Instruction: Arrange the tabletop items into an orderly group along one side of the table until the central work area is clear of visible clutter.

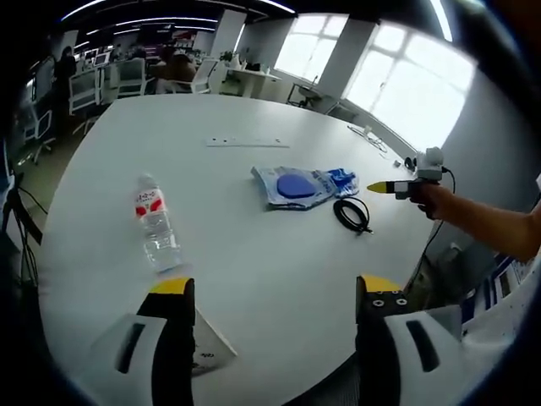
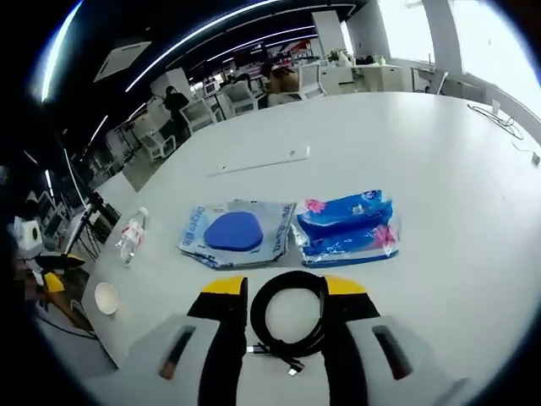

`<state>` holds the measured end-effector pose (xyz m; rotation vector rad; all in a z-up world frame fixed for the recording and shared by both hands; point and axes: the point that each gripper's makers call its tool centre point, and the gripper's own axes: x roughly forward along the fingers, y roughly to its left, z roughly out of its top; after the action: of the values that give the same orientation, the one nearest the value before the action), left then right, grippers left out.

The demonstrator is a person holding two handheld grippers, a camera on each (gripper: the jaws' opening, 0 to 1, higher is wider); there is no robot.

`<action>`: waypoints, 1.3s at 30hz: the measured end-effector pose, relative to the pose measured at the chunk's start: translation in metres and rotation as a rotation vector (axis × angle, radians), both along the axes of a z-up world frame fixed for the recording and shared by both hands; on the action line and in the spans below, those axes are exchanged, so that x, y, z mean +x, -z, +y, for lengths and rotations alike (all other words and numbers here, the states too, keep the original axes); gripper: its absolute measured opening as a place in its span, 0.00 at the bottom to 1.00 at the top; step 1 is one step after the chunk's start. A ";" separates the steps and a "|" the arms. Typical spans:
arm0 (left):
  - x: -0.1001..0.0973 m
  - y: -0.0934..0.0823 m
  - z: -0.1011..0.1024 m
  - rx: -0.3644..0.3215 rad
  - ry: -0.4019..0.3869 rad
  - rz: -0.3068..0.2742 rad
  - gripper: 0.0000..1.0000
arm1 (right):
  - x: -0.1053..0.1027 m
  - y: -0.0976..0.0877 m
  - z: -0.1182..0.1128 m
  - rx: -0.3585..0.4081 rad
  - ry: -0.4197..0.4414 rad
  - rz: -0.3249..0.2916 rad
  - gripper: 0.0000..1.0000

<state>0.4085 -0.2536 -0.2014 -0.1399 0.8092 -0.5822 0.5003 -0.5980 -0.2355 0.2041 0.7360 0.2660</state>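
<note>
Right claw point(image 2: 284, 292) released, jaws straddling coiled black cable point(image 2: 287, 317) on white counter point(image 2: 439, 152), near blue packets point(image 2: 347, 227). Left claw point(image 1: 275, 292) released, empty, above counter beside water bottle point(image 1: 155, 225).

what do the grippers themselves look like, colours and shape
Both look like the same tool. The left gripper has two dark jaws with yellow tips, set on pale grey bodies that each carry a dark slot. The right gripper matches: black jaws, yellow caps, grey slotted mounts. Seen from the left gripper view, the right gripper shows a yellow tip, with a person's bare forearm behind it.
</note>
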 end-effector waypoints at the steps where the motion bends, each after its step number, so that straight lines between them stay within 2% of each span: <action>1: 0.000 0.000 0.000 -0.002 0.000 -0.001 0.80 | 0.000 -0.003 0.004 0.009 -0.010 -0.010 0.34; 8: -0.001 -0.002 0.002 0.004 0.004 -0.006 0.80 | -0.003 -0.020 0.030 0.053 -0.070 -0.047 0.36; 18: -0.007 0.000 0.009 0.014 0.009 -0.003 0.80 | -0.014 -0.033 0.073 0.113 -0.155 -0.077 0.39; 27: -0.012 -0.002 0.014 0.016 0.008 -0.005 0.80 | -0.031 -0.033 0.108 0.156 -0.234 -0.065 0.38; 39: -0.023 -0.002 0.023 0.015 0.002 -0.006 0.80 | -0.062 -0.033 0.172 0.228 -0.374 -0.018 0.34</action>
<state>0.3859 -0.2310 -0.1992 -0.1233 0.8081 -0.5784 0.4378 -0.4256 -0.2027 0.2789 0.7227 0.7087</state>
